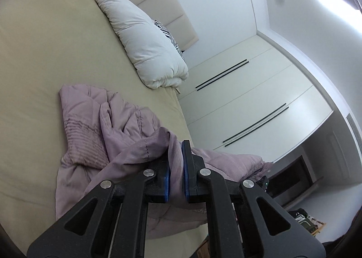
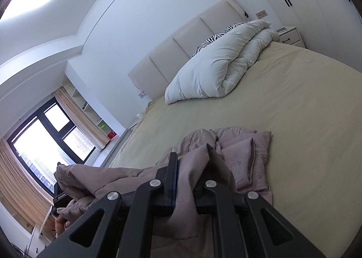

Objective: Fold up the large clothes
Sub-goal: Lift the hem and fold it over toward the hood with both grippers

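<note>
A large mauve quilted garment (image 1: 90,135) lies crumpled on the beige bed (image 1: 45,54), its near edge lifted. My left gripper (image 1: 176,151) is shut on a fold of this fabric, which runs between the blue pads and drapes over the left finger. In the right wrist view the same mauve garment (image 2: 244,151) bunches on the bed (image 2: 305,122), and my right gripper (image 2: 192,158) is shut on another part of its edge, with cloth hanging down between the fingers. The fabric stretches leftward toward the other gripper's black body (image 2: 59,197), held by a hand.
A folded white duvet (image 1: 144,40) and a zebra-print pillow (image 1: 168,36) lie by the padded headboard (image 2: 181,49). White wardrobe doors (image 1: 248,99) stand past one side of the bed, a window with curtains (image 2: 40,144) past the other. A nightstand (image 2: 290,36) sits by the head.
</note>
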`<state>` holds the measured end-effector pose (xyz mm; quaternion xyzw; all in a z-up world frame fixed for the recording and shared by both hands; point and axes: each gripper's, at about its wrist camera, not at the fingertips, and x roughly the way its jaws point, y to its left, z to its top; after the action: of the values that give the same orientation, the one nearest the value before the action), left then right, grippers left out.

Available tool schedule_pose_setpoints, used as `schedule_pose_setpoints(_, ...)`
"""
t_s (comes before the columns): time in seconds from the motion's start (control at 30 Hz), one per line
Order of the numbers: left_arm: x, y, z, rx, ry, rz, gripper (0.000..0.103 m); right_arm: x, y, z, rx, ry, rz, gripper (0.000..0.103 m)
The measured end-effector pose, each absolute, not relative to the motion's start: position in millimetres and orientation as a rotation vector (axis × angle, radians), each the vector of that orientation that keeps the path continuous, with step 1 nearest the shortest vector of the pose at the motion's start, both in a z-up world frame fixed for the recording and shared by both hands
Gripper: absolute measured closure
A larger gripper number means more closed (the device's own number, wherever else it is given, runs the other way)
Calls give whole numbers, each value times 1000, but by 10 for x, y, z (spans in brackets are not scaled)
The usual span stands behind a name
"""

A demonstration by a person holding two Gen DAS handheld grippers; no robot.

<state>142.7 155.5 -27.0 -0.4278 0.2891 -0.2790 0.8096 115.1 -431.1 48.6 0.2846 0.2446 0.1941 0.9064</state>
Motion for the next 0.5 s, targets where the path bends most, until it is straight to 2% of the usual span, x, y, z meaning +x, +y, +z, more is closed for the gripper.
schedule_pose_setpoints(0.23, 2529, 1588, -504, -930, 652, -511, 96, 2203, -4344, 265, 596, 562, 278, 93)
schedule_pose_setpoints(0.5, 3617, 1527, -1153, -929, 758, -383, 96, 3242, -4311, -364, 590, 687, 144, 93)
